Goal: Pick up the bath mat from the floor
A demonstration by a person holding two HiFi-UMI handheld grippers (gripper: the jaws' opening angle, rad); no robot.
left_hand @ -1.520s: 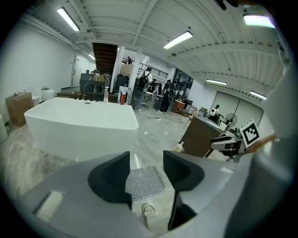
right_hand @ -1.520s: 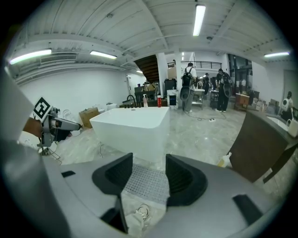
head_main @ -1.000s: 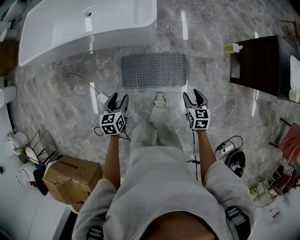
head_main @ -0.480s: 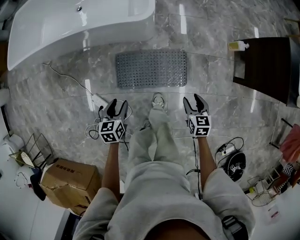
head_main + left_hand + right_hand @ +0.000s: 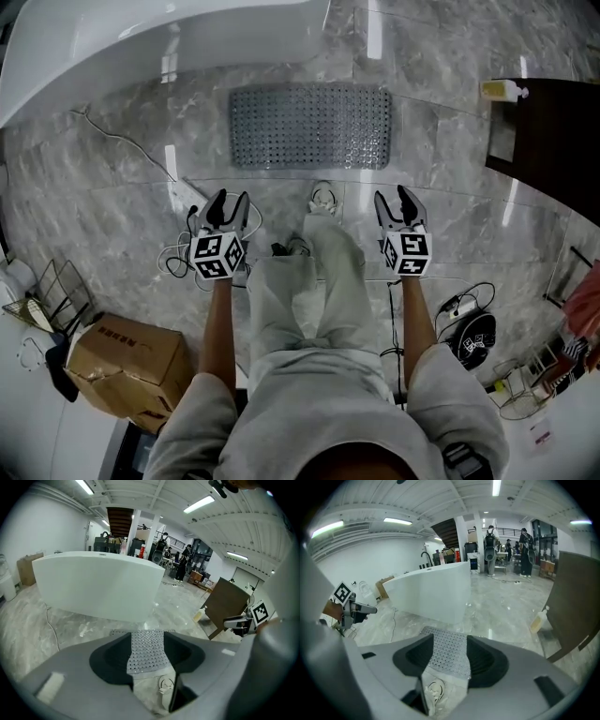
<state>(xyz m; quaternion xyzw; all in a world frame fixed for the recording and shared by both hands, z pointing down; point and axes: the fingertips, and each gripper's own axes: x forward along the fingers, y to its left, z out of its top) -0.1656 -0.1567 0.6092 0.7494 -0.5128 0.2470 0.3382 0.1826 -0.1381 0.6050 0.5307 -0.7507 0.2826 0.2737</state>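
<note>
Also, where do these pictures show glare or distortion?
Head view: lamp glare streaks the floor and the bathtub; straight lines bow near the edges. Left and right gripper views: strong fisheye, black corners, yet the bath mat reads sharp.

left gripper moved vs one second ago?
Yes. The left gripper has sunk toward the floor: the bath mat now looks larger beside it, and the gripper stays short of the mat's near edge.

Light grey short-sleeved top [image 5: 309, 403], matching trousers [image 5: 314, 291] — a pale shoe [image 5: 322, 200]. The left gripper [image 5: 230, 200] and right gripper [image 5: 393, 197] are dark grey, with black-and-white marker cubes [image 5: 217, 256].
</note>
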